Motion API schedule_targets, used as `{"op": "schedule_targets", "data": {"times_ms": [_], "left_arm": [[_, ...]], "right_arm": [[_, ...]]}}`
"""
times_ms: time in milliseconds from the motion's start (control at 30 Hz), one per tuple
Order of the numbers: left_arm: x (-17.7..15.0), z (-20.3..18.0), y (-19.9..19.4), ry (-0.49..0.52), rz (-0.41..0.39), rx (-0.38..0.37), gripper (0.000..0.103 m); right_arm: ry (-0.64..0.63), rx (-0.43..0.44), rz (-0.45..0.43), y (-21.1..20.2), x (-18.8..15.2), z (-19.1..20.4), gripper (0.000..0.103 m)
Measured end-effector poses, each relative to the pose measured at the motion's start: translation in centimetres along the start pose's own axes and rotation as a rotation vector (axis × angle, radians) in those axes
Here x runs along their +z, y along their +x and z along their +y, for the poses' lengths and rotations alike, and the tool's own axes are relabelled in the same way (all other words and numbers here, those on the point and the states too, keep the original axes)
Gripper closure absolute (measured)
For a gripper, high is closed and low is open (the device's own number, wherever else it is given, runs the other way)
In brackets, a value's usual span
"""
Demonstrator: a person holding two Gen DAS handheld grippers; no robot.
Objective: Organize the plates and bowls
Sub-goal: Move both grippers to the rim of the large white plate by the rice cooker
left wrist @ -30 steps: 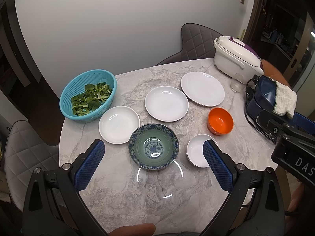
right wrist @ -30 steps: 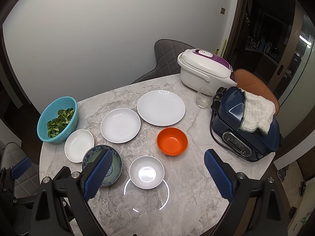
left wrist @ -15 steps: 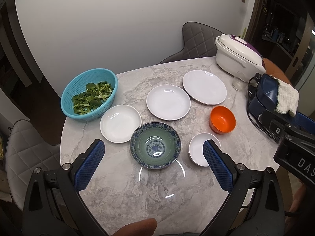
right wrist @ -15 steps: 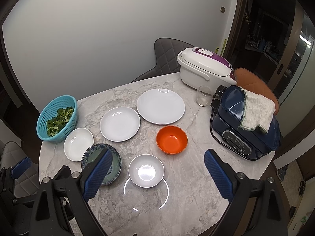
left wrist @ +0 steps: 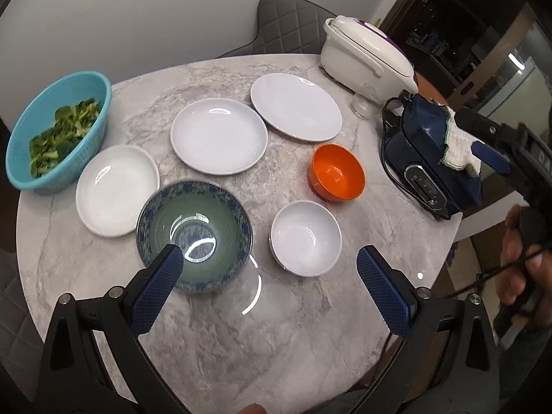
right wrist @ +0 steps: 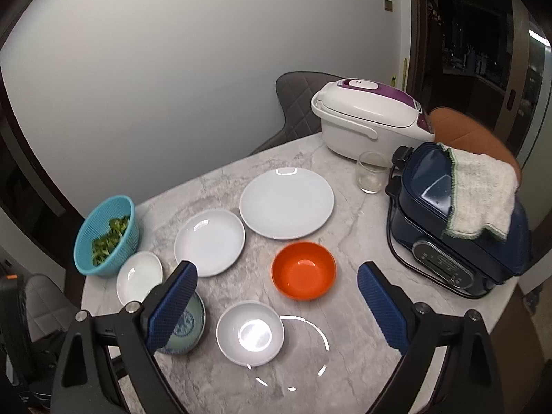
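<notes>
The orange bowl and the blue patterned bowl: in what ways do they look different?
The orange bowl is plain and one colour; the blue patterned bowl has a decorated blue rim and a greenish inside. The orange bowl looks smaller across, the patterned one wider. Both stand upright and empty on the marble table.

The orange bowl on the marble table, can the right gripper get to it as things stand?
Probably yes. The right gripper is open and empty, and the round orange bowl sits apart from the small white bowl and large white plate, with nothing over it.
</notes>
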State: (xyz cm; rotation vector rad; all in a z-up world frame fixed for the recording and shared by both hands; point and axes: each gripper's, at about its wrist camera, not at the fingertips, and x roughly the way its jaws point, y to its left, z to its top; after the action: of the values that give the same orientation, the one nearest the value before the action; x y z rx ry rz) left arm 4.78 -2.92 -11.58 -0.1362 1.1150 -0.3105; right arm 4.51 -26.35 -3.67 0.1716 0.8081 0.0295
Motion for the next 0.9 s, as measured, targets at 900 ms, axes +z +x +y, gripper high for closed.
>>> {"op": "schedule_targets", "data": {"times_ms": [900], "left_arm": [[31.7, 7.0, 31.7, 0.150, 0.309, -0.210, 0.024]], "right_arm": [[0.194, 0.183, 0.412, 32.7, 6.4, -13.0, 0.041]]}}
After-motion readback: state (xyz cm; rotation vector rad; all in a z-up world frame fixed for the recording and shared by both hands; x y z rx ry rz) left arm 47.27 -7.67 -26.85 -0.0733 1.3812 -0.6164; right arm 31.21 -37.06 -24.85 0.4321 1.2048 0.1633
